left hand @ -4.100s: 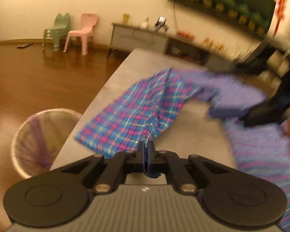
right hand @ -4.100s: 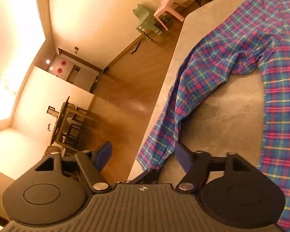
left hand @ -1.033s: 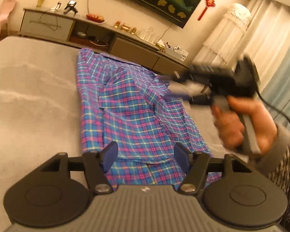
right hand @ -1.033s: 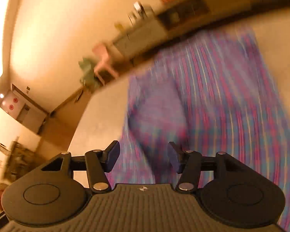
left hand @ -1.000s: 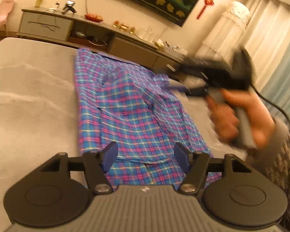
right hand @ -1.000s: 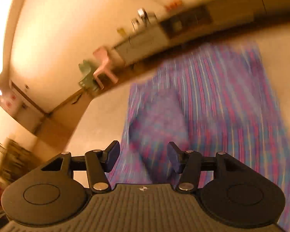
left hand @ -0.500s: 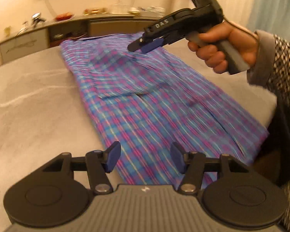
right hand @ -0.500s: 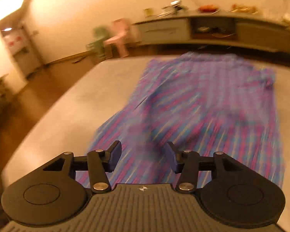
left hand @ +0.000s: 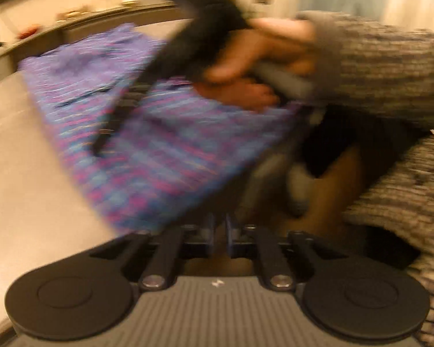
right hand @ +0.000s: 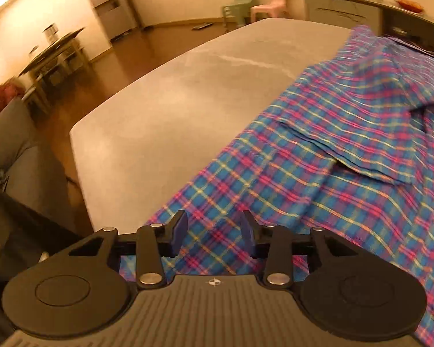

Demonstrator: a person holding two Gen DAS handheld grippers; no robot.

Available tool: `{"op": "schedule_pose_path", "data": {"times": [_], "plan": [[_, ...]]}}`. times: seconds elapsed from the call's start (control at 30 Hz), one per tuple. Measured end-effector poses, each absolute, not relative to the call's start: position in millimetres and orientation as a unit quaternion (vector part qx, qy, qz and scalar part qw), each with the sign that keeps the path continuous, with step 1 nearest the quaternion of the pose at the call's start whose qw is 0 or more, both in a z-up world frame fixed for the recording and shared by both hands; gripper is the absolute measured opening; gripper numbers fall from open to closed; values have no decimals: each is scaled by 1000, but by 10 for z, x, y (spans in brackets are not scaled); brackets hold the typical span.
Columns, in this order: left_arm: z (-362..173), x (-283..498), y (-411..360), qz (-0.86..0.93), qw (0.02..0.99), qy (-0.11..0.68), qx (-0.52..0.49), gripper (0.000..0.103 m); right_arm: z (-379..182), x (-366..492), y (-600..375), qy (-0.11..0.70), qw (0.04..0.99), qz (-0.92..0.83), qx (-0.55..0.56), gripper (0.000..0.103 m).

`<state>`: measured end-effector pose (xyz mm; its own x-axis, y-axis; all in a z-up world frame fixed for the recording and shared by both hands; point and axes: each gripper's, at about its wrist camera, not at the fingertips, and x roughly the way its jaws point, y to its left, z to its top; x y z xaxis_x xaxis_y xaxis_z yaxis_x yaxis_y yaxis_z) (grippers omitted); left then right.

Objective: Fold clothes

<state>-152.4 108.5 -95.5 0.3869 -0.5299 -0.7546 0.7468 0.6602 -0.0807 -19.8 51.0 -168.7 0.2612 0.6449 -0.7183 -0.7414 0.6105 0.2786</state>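
Left wrist view, much blurred: the left tool (left hand: pixel 218 232) at bottom centre was spread wide a moment ago and is now closing, its blue pads nearly together; whether the hem of the plaid shirt (left hand: pixel 147 144) lies between them I cannot tell. The right hand (left hand: pixel 254 66) has swung across the upper frame.

Right wrist view: the right tool (right hand: pixel 214 234) is half spread and closing over the shirt's near hem on the table (right hand: pixel 165 110), not yet pinching. Probably both are taking the hem for the next fold.
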Motion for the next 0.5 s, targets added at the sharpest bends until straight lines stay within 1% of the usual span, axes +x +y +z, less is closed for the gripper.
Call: {"op": "schedule_pose_path", "data": {"times": [0.07,0.1,0.17,0.2,0.27,0.33,0.37,0.4,0.47,0.5], "plan": [[-878,-1532,1168,-354,846,380,118,15,-1702,-237,436,418,799,429,-61,43],[-836,-1516,1233,-332,860,374,103,17,-1710,-256,400,415,802,425,-63,45],[-748,-1463,1388,-284,886,361,64,19,-1674,-401,335,400,804,431,-83,47],[-716,-1406,1495,-258,897,358,38,22,-1664,-488,329,388,801,446,-96,49],[-705,-1298,1655,-218,906,362,6,23,-1636,-707,261,365,789,478,-121,52],[-802,-1233,1562,-215,899,380,49,23,-1628,-866,304,343,775,509,-150,56],[-862,-1215,1463,-220,892,385,84,23,-1635,-938,344,339,768,518,-164,57],[-928,-1211,1356,-226,887,383,124,20,-1643,-1009,384,335,761,526,-179,57],[-1050,-1220,1209,-233,878,371,193,20,-1708,-1069,444,334,757,521,-209,56],[-1088,-1228,1183,-238,875,364,211,20,-1733,-1086,455,334,756,517,-222,54]]}}
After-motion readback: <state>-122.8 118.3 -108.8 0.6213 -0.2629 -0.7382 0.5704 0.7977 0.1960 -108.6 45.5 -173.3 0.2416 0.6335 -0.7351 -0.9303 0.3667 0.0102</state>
